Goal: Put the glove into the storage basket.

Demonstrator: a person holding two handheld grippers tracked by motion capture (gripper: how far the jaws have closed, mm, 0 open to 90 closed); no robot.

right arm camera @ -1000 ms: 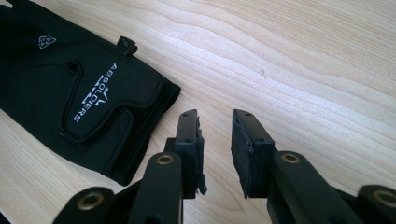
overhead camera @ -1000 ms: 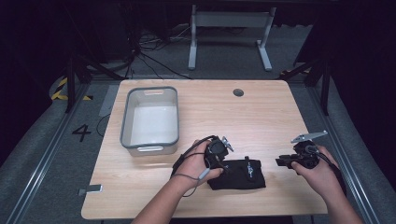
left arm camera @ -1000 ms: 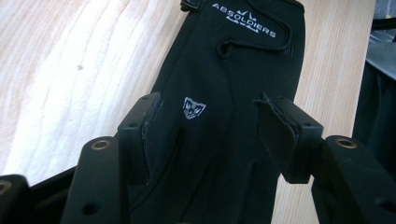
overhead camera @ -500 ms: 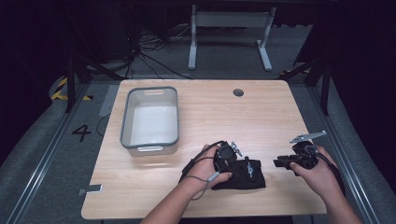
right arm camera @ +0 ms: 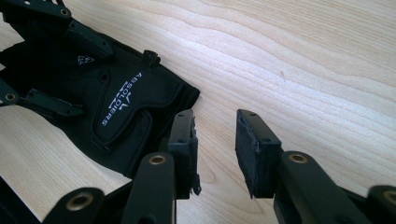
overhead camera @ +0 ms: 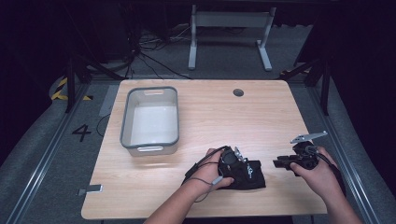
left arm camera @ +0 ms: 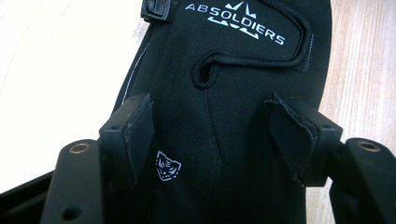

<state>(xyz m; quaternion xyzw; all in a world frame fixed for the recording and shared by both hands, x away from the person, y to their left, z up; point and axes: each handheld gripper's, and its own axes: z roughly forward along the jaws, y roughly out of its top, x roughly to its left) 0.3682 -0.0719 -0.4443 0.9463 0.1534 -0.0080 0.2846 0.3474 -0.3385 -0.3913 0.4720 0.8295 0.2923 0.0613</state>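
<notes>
- Black glove (overhead camera: 247,173) lies flat on the wooden bench (overhead camera: 210,112), near its front edge and between the person's two hands.
- White lettering "ABSOLDIERS" and a small shield badge show on the glove in the left gripper view.
- Left tongs (left arm camera: 212,135) hang just over the glove; their jaws have just been opening and now stand apart, with the black fabric below and between the pads but not pinched.
- Right tongs (right arm camera: 215,149) sit low over bare wood just beside the glove's edge; their jaws have just been opening, parted, with nothing between them.
- Grey bin (overhead camera: 150,142) stands well apart on the bench's left side.
</notes>
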